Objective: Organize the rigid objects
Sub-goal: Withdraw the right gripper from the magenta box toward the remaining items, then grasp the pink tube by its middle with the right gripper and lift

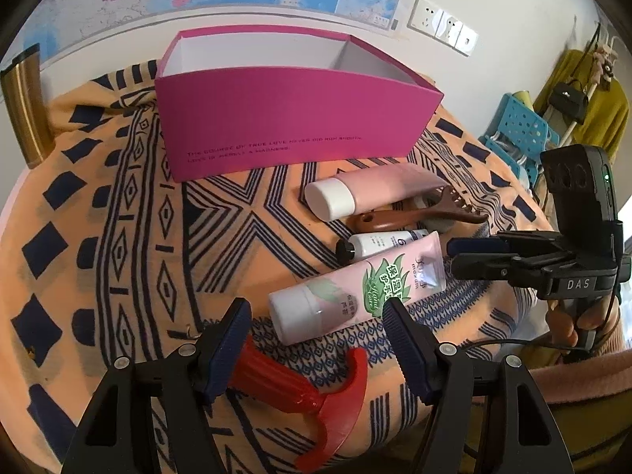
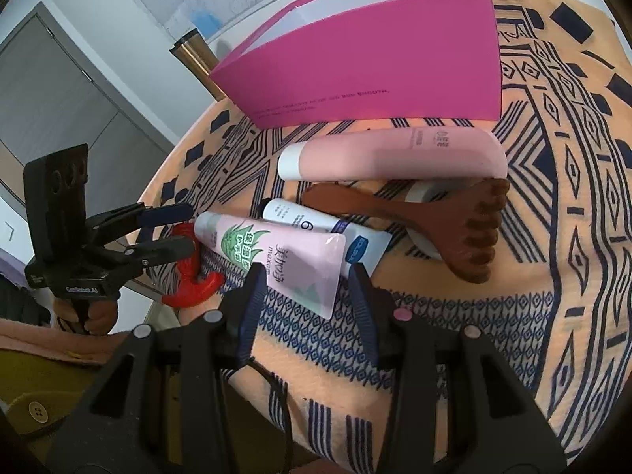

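Observation:
An open pink box stands at the back of the patterned cloth. In front of it lie a plain pink tube, a brown wooden massager, a small white tube and a pink aloe tube. A red plastic T-shaped piece lies nearest. My left gripper is open, its jaws over the red piece, not touching it. My right gripper is open, its jaws either side of the aloe tube's flat end.
A gold flask stands left of the box by the wall. A map and sockets hang on the wall. A blue stool and hanging clothes stand beyond the table's right edge. A grey door is at the left.

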{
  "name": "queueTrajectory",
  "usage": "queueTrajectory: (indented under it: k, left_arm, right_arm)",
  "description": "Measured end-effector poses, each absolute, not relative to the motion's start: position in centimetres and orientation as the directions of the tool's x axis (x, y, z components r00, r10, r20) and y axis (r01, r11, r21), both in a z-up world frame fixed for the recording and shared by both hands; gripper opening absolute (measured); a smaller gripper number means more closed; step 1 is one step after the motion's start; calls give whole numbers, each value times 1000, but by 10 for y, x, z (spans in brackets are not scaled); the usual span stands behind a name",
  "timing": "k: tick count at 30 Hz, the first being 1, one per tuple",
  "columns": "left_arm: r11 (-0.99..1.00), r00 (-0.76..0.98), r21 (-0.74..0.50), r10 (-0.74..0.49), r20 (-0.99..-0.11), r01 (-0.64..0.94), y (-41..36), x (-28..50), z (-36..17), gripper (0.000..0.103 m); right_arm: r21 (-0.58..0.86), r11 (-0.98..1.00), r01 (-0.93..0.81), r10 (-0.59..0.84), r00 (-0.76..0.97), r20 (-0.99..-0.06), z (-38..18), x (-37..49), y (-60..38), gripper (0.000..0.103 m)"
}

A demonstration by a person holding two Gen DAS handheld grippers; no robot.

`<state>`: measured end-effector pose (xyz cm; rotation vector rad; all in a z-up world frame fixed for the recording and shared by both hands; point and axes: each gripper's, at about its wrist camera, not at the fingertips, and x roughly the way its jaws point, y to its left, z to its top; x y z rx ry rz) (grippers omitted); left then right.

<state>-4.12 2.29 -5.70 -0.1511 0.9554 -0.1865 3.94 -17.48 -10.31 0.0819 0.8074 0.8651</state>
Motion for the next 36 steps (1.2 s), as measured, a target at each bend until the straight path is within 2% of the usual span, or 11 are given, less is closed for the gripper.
queueTrajectory:
  k: [18, 27, 32, 36]
  left_arm:
    - [973, 546, -209, -230, -805, 102, 16, -30, -60, 70]
    - [967, 576, -237, -247, -779, 94, 21, -13, -47, 70]
    - [955, 572, -273, -287, -768, 113, 14, 12, -40, 70]
    - [958, 546, -257, -284, -788, 127, 3, 32, -41, 68]
  right_arm:
    - [378, 675, -634, 700, 387, -600, -107, 41, -171, 45]
    - [359, 675, -645, 712, 441, -547, -79, 44, -188, 45]
    - [340, 727, -597, 673, 520, -526, -61, 63, -207, 45]
    - [324, 786, -527, 607, 560, -564, -60, 90, -217, 45]
